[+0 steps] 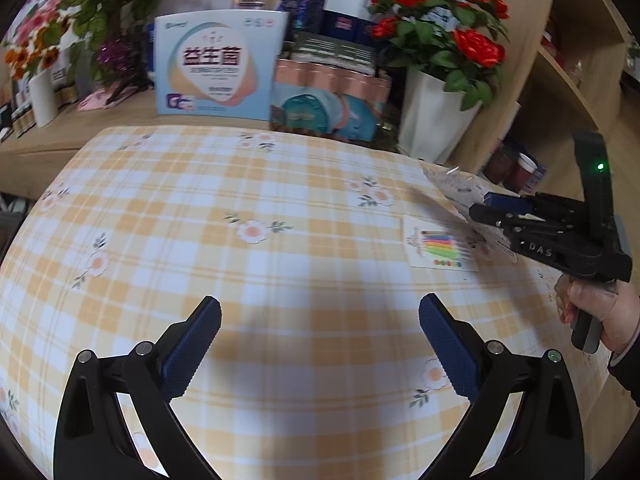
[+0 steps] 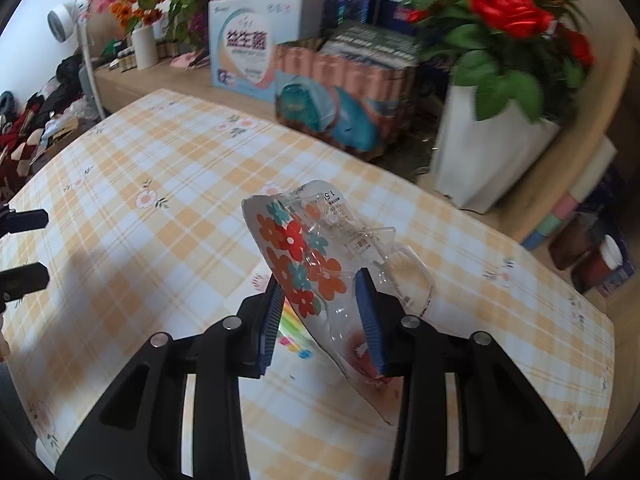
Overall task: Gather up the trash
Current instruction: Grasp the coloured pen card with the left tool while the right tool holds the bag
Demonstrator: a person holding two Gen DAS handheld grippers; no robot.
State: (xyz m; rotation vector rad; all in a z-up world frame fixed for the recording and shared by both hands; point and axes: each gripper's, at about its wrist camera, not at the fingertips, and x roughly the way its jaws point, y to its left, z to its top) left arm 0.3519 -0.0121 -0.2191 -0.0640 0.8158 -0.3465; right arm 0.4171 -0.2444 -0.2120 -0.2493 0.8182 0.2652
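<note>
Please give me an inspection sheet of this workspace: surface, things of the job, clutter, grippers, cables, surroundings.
Surface: table under a yellow checked cloth with flower prints.
Job's things: clear flower-printed plastic wrapper, lifted off the cloth; white card with coloured stripes lying flat beneath it.
Clutter: nothing seen elsewhere on the cloth.
Grippers: right gripper closed on the wrapper; left gripper open, empty, above bare cloth.
Cables: nothing seen.
Surroundings: wooden shelf behind with blue-white box, red roses in white pot, other flowers, stacked packages.
</note>
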